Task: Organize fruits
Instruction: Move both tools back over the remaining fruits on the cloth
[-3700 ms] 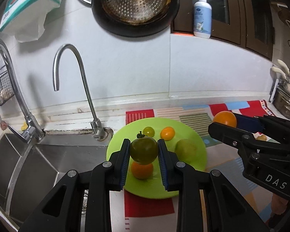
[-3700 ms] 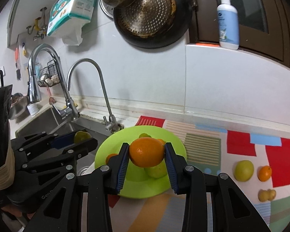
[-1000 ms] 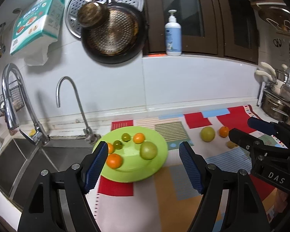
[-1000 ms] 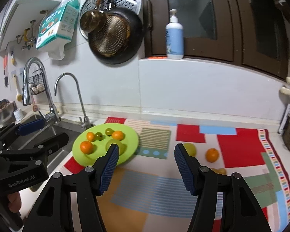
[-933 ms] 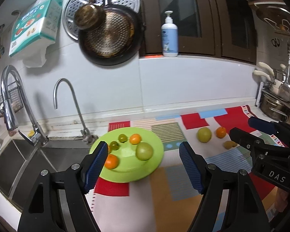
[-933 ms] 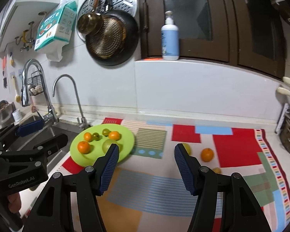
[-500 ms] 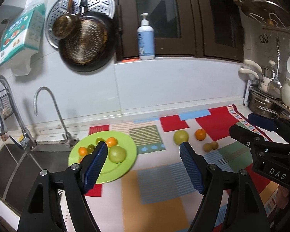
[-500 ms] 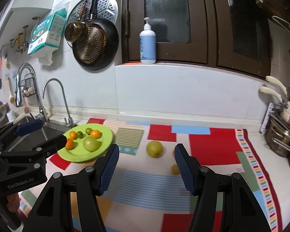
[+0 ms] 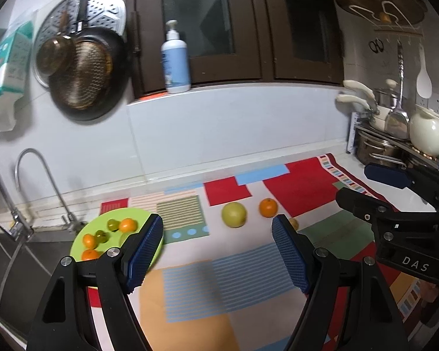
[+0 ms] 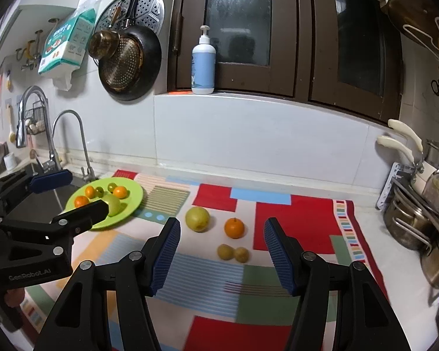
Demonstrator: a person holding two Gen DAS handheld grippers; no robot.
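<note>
Both sets of jaws stand wide with nothing between them. Left gripper (image 9: 216,247) fills the lower half of the left wrist frame, blue pads apart over the patterned mat (image 9: 190,286). Right gripper (image 10: 221,247) fills the lower half of the right wrist frame, pads apart over the same mat.

Green plate (image 10: 133,201) sits left of centre in the right wrist frame, on the mat's left end beside the sink (image 9: 17,263). On it: several small orange fruits, small green ones and one larger green fruit partly hidden behind the left gripper's finger. In the left wrist frame the plate is at lower left, partly behind the left pad.

Loose fruit on the mat, centre of the right wrist frame: large green fruit (image 10: 197,218), orange (image 10: 234,228) just to its right, apart from it. Two small yellowish fruits (image 10: 232,253) lower in the frame, touching each other, lying between the right gripper's pads in the view but beyond them.

Pump bottle (image 10: 203,64) on the window ledge, upper centre. Pans (image 10: 130,61) hang on the wall at upper left. Steel pots (image 10: 418,222) at the right edge.
</note>
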